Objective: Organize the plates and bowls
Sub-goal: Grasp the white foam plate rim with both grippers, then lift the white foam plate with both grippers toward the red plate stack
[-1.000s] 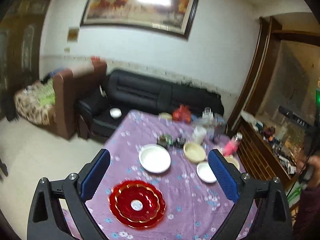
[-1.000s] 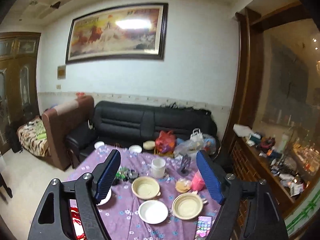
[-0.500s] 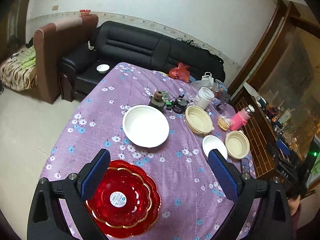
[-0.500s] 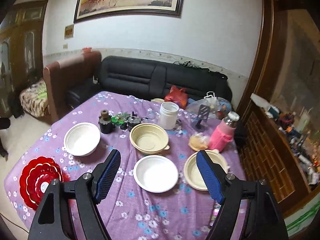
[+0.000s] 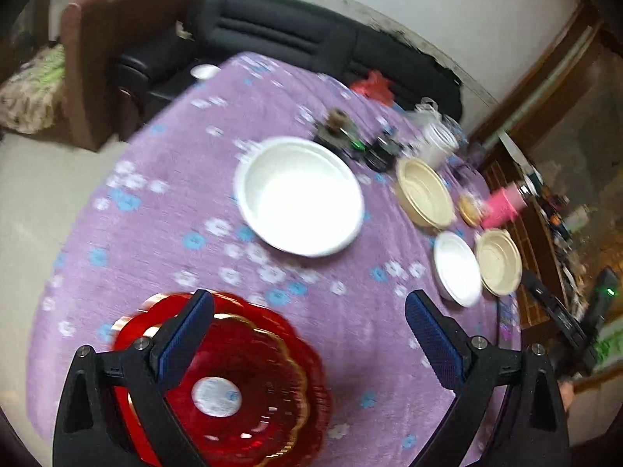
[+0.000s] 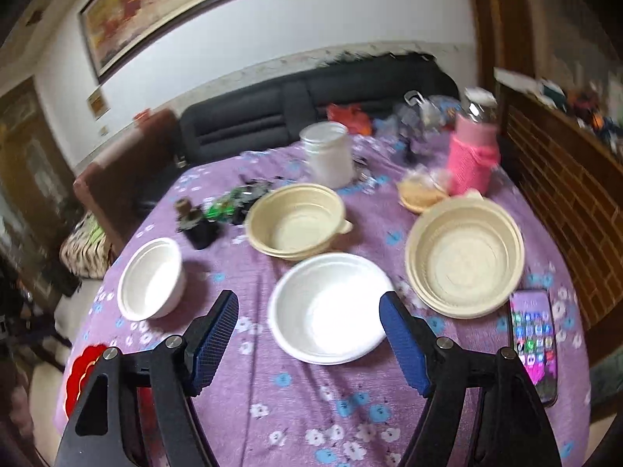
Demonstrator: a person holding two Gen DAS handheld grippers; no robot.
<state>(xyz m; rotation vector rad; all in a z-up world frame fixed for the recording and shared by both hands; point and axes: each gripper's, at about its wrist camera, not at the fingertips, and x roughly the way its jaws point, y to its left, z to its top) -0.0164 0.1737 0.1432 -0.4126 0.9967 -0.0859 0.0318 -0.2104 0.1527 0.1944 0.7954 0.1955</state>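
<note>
From the left wrist we see our left gripper (image 5: 309,334) spread wide and holding nothing, hanging over the purple-clothed worktop (image 5: 163,225). The red plates (image 5: 229,381) sit stacked right beneath its left finger, and the large white bowl (image 5: 300,196) lies just beyond them toward the sofa. Right of that large white bowl stand a cream bowl (image 5: 424,192), a small white bowl (image 5: 457,268) and a second cream bowl (image 5: 499,262). Over to the right wrist: our right gripper (image 6: 309,330) is also spread apart and empty, framing the small white bowl (image 6: 331,313). Behind that bowl is one cream bowl (image 6: 298,220), to its right the other (image 6: 465,257), with a phone (image 6: 533,334) beside that.
</note>
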